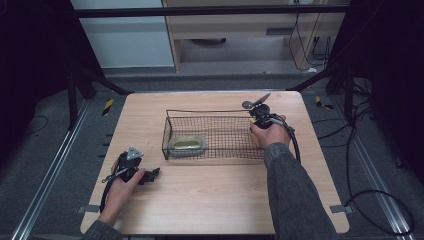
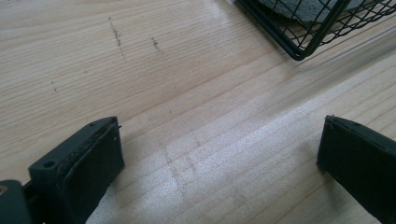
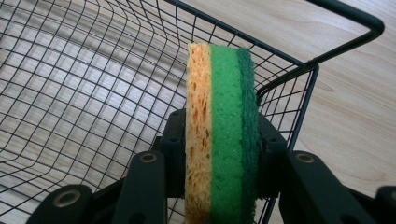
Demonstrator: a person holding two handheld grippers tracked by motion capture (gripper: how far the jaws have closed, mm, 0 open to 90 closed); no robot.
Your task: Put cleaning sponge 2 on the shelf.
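The right hand-held gripper [image 3: 219, 186] is clamped on a sponge [image 3: 220, 135], jaws pressing both flat faces. The sponge stands on edge, showing a yellow layer, a green layer and a dark green scouring layer. It sits just inside the right end of the black wire basket [image 1: 172, 112], near a corner. A pale green sponge [image 1: 187, 144] lies at the basket's left end. The left hand-held gripper [image 1: 150, 175] rests on the wooden counter [image 1: 210, 200] just beside the basket, jaws apart and holding nothing.

No readable text, labels, brands or numbers are showing anywhere in the three views.
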